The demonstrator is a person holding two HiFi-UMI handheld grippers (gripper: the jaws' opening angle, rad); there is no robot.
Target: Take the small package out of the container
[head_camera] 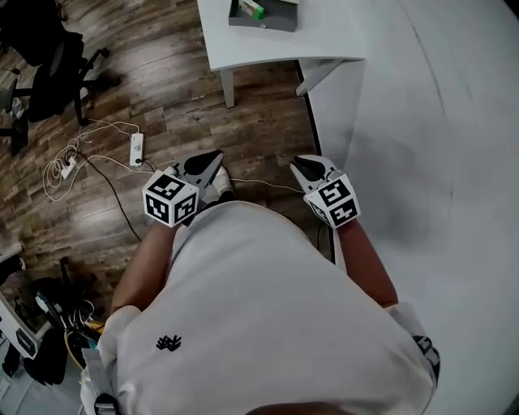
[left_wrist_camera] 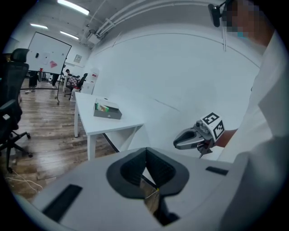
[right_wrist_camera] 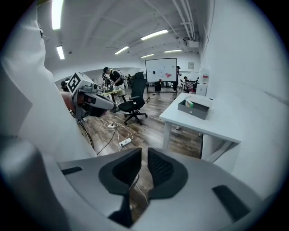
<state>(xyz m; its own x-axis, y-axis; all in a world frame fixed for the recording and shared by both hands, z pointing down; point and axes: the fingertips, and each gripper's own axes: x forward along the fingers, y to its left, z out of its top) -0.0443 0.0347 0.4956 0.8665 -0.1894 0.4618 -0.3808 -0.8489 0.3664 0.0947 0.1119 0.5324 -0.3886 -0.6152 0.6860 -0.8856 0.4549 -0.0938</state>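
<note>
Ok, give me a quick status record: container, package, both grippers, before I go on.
container: shallow grey box on white table ahead
package: small green-and-white pack, inside the box
left gripper: fingers together, empty, near the body
right gripper: fingers slightly apart, empty, near the body
floor: white power strip with cables

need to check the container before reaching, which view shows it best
The right gripper view: the container sits whole and largest there, on the white table. The left gripper view shows it whole but smaller; the head view cuts it off at the top edge.
</note>
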